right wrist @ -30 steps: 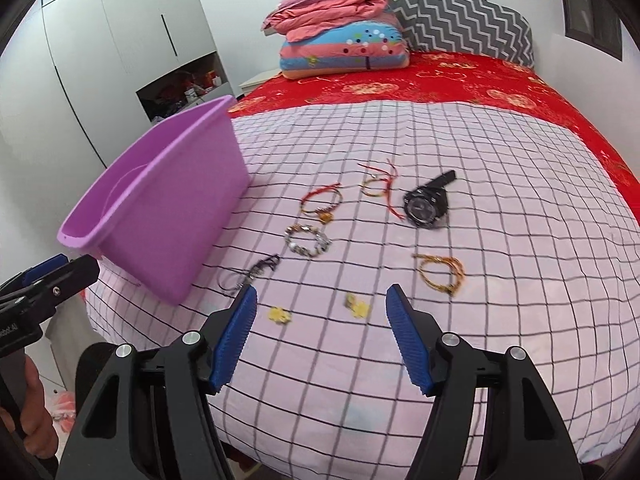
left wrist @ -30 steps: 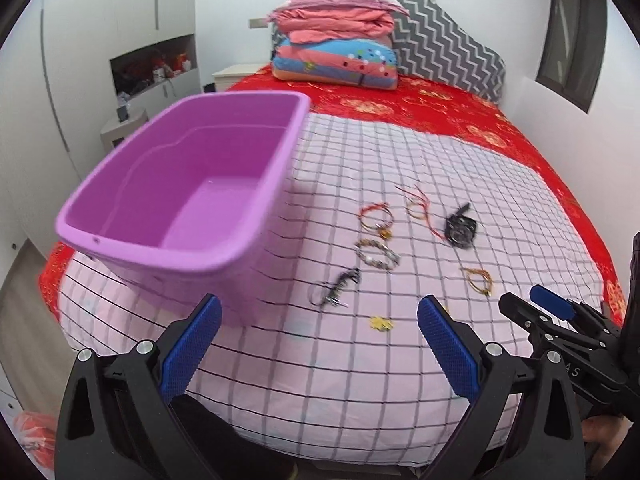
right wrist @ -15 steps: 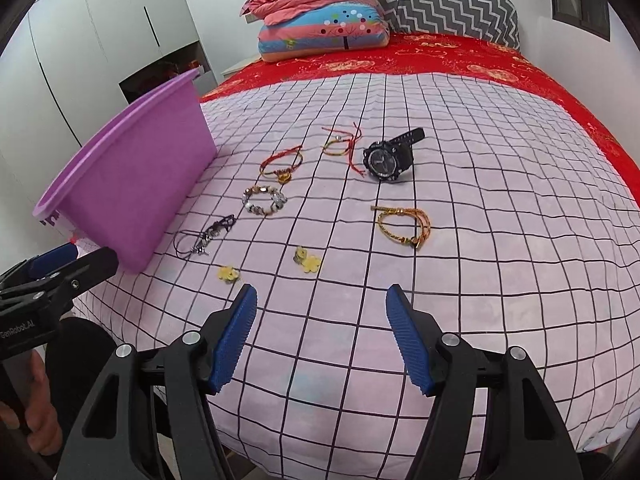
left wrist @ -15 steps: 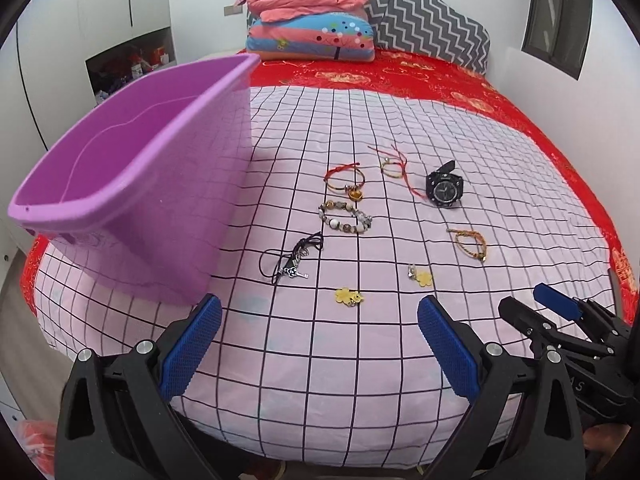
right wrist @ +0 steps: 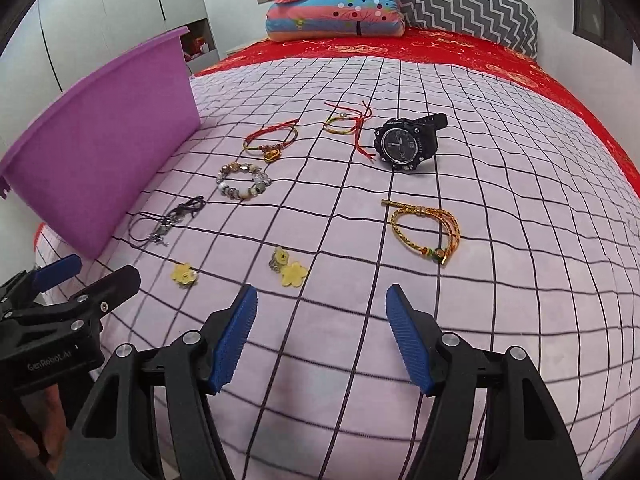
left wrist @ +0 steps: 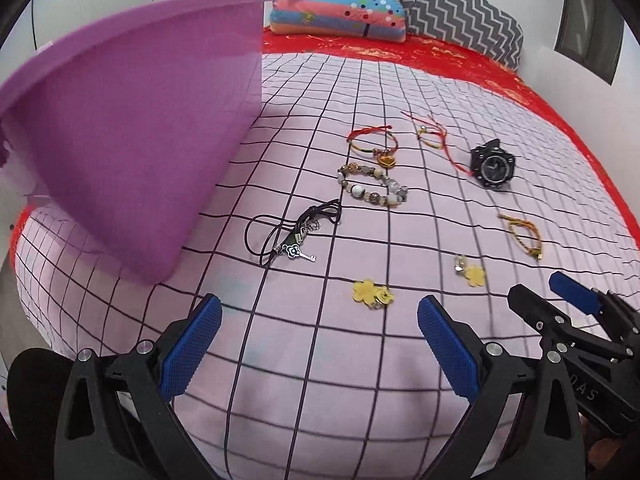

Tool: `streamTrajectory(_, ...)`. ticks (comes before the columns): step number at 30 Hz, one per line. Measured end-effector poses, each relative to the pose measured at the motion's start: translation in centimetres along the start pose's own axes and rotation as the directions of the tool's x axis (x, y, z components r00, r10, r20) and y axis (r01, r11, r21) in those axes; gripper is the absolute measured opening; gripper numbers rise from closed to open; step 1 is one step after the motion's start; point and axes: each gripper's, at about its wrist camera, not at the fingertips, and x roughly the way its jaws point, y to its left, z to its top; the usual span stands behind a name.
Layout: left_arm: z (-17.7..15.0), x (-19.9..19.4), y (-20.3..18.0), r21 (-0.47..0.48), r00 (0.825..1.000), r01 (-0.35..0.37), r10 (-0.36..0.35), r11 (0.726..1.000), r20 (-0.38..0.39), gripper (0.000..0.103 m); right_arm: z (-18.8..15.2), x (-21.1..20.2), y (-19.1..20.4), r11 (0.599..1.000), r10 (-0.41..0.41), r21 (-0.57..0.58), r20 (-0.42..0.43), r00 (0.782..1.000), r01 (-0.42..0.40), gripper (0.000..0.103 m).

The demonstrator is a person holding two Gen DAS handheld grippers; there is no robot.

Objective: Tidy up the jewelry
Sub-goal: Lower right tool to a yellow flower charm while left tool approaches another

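Observation:
Jewelry lies spread on a pink checked sheet [left wrist: 360, 352]. There is a black cord necklace with a key charm [left wrist: 294, 232], a beaded bracelet [left wrist: 372, 190], a red-string bracelet [left wrist: 374, 144], a second string bracelet [left wrist: 434, 138], a black watch [right wrist: 404, 144], a gold braided bracelet [right wrist: 430, 232] and two yellow flower pieces [left wrist: 372, 292] [right wrist: 290, 268]. A purple plastic tub [left wrist: 132, 144] stands on the left. My left gripper [left wrist: 318, 344] is open and empty, low before the left flower piece. My right gripper [right wrist: 320, 336] is open and empty, just short of the right flower piece.
A red bedcover [right wrist: 400, 46] lies beyond the sheet. Folded quilts [right wrist: 340, 4] and a grey zigzag pillow [right wrist: 472, 4] are stacked at the headboard. White wardrobes [right wrist: 100, 20] stand at left. The bed's near edge lies right below both grippers.
Both grippers have moved down and forward toward the jewelry, which now looks larger and nearer. The tub now shows its side wall. Both grippers stay open.

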Motion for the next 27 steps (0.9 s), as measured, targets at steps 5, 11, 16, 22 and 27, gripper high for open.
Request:
streamTrajectory(5, -0.3, 2.2, -0.1, -0.007, 1.000, -0.015, 0.015, 1.000, -0.020, 0.096, 0.3, 1.9, -0.3, 1.000, -0.003, -0.030, -0.003, 1.000, 0.003, 0.064)
streamTrajectory(11, -0.2, 3.4, -0.1, -0.027, 1.000, -0.006, 0.006, 1.000, -0.005, 0.096, 0.5, 3.5, -0.3, 0.999, 0.013, -0.048, -0.023, 1.000, -0.014, 0.064)
streamTrajectory(16, -0.5, 4.4, -0.6, -0.023, 1.000, -0.008, 0.007, 1.000, -0.015, 0.097, 0.6, 4.5, 0.2, 0.995, 0.003, -0.095, -0.023, 1.000, -0.005, 0.064)
streamTrajectory(22, -0.8, 5.5, -0.4, -0.038, 1.000, 0.003, -0.004, 0.999, -0.030, 0.096, 0.6, 5.4, 0.2, 0.993, -0.006, -0.120, -0.016, 1.000, 0.004, 0.064)
streamTrajectory(27, -1.0, 5.9, -0.5, -0.039, 1.000, 0.001, -0.002, 0.999, -0.025, 0.097, 0.5, 5.7, 0.1, 0.991, 0.000, -0.131, 0.000, 1.000, 0.000, 0.063)
